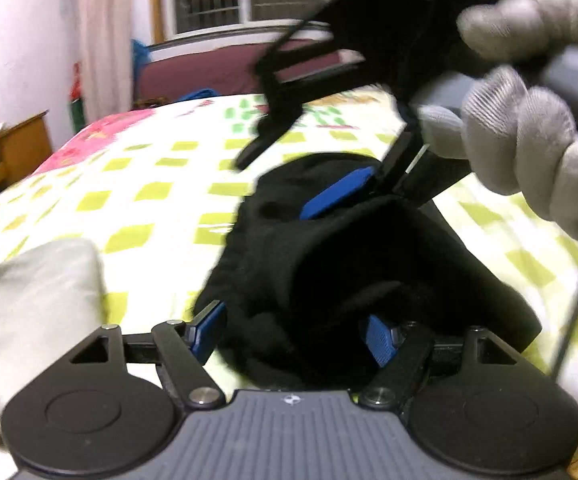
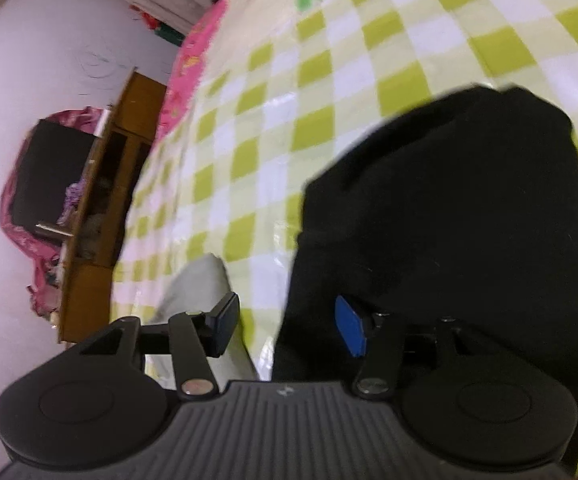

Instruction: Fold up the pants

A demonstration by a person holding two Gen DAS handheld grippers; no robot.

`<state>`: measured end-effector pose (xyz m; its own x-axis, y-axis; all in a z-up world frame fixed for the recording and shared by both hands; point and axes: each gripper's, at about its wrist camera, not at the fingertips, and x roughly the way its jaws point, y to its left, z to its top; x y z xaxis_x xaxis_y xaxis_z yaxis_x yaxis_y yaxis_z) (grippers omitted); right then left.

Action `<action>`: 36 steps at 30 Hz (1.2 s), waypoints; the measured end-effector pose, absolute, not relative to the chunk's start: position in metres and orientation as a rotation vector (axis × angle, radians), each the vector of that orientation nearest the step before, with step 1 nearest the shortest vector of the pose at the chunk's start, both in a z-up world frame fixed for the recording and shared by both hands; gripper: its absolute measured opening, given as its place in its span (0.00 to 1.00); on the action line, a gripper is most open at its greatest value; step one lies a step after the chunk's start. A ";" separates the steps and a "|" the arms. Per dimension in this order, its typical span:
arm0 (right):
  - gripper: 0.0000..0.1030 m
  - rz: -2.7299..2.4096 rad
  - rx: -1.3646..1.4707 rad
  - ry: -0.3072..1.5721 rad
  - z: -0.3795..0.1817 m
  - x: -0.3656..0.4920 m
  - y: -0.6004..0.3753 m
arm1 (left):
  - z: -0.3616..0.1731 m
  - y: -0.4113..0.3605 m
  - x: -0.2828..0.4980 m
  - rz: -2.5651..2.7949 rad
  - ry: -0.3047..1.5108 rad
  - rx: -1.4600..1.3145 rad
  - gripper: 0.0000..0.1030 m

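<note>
A green-and-white checked sheet covers the bed, and the black pants lie bunched on it, with a pale folded cloth near their left side. The left gripper stands wide with pants fabric heaped between its blue pads. The right gripper, held in a grey-gloved hand, is also spread wide, one finger over the pants.

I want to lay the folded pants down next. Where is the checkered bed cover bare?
Bare checkered cover lies left of the black pants, between them, the pink patch and the white cloth. Crowded around the pants, where both the left hand-held gripper and right hand-held gripper work.
</note>
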<state>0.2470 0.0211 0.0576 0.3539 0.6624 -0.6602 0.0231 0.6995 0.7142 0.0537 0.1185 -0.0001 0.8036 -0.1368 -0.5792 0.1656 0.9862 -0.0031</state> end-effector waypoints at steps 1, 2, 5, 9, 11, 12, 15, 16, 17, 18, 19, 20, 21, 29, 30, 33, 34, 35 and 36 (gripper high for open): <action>0.54 0.474 0.697 1.130 0.062 0.247 0.019 | 0.003 0.127 0.049 -0.157 0.615 0.001 0.85; 0.54 0.477 0.676 1.108 0.068 0.246 0.014 | 0.005 0.134 0.044 -0.156 0.617 -0.039 0.85; 0.54 0.474 0.613 1.048 0.080 0.243 0.001 | 0.009 0.156 0.034 -0.151 0.646 -0.171 0.85; 0.54 0.481 0.445 1.019 0.087 0.222 -0.014 | 0.019 0.159 0.026 -0.162 0.626 -0.207 0.86; 0.54 0.497 0.379 1.020 0.085 0.203 -0.017 | 0.022 0.155 0.026 -0.143 0.599 -0.153 0.86; 0.54 0.519 0.363 1.022 0.082 0.191 -0.018 | 0.022 0.151 0.032 -0.120 0.598 -0.117 0.86; 0.56 0.568 0.314 1.062 0.062 0.163 -0.014 | 0.019 0.145 0.050 -0.092 0.631 -0.062 0.87; 0.56 0.562 0.300 1.059 0.055 0.160 -0.014 | 0.017 0.144 0.048 -0.080 0.652 -0.034 0.87; 0.56 0.558 0.303 1.065 0.049 0.160 -0.014 | 0.010 0.138 0.057 -0.054 0.683 0.019 0.87; 0.56 0.560 0.326 1.085 0.045 0.163 -0.015 | 0.004 0.135 0.061 -0.035 0.705 0.065 0.87; 0.56 0.567 0.339 1.105 0.046 0.166 -0.016 | -0.001 0.133 0.060 -0.029 0.720 0.099 0.87; 0.56 0.581 0.337 1.113 0.050 0.168 -0.018 | -0.001 0.133 0.055 -0.036 0.725 0.112 0.87; 0.56 0.599 0.328 1.099 0.057 0.168 -0.021 | 0.000 0.135 0.049 -0.043 0.725 0.114 0.87; 0.58 0.591 0.189 0.866 0.096 0.221 -0.036 | 0.041 0.137 0.026 -0.067 0.595 0.116 0.88; 0.58 0.610 0.135 0.856 0.096 0.230 -0.027 | 0.044 0.137 0.027 -0.073 0.585 0.113 0.88; 0.57 0.680 0.001 0.861 0.089 0.254 0.002 | 0.043 0.141 0.028 -0.083 0.594 0.122 0.89; 0.57 0.694 -0.021 0.872 0.085 0.260 0.008 | 0.040 0.144 0.028 -0.086 0.607 0.121 0.89; 0.56 0.708 -0.048 0.881 0.082 0.269 0.016 | 0.038 0.147 0.025 -0.089 0.618 0.123 0.90; 0.57 0.723 -0.067 0.885 0.079 0.274 0.019 | 0.034 0.150 0.024 -0.088 0.631 0.129 0.90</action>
